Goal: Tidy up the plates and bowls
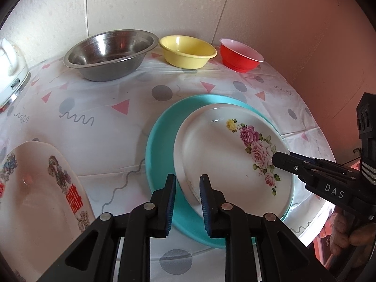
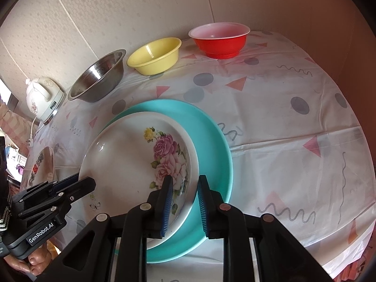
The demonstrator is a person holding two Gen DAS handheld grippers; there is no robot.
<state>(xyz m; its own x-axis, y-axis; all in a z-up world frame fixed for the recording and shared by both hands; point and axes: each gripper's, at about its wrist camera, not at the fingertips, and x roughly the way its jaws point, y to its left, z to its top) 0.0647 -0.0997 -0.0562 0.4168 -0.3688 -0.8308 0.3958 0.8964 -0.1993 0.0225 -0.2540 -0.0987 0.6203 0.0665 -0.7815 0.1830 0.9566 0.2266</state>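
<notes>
A white plate with pink roses (image 1: 223, 145) (image 2: 131, 155) lies inside a larger turquoise plate (image 1: 162, 131) (image 2: 211, 141), pushed toward one side. My left gripper (image 1: 187, 178) straddles the rose plate's near rim, jaws narrowly parted, with a sliver of turquoise showing beside the left pad. My right gripper (image 2: 184, 179) straddles the opposite rim the same way, open by a small gap. Each gripper shows in the other's view, the right gripper (image 1: 276, 159) and the left gripper (image 2: 90, 183), tips at the plate's edge. Another white plate with red and blue patterns (image 1: 35, 183) (image 2: 43, 164) lies apart.
Along the back wall stand a steel bowl (image 1: 110, 54) (image 2: 98, 80), a yellow bowl (image 1: 188, 51) (image 2: 155, 56) and a red bowl (image 1: 239, 56) (image 2: 219, 44). A white kettle (image 1: 9, 70) (image 2: 42, 101) sits at the table's corner. The patterned tablecloth (image 2: 293, 122) drops off at the near edge.
</notes>
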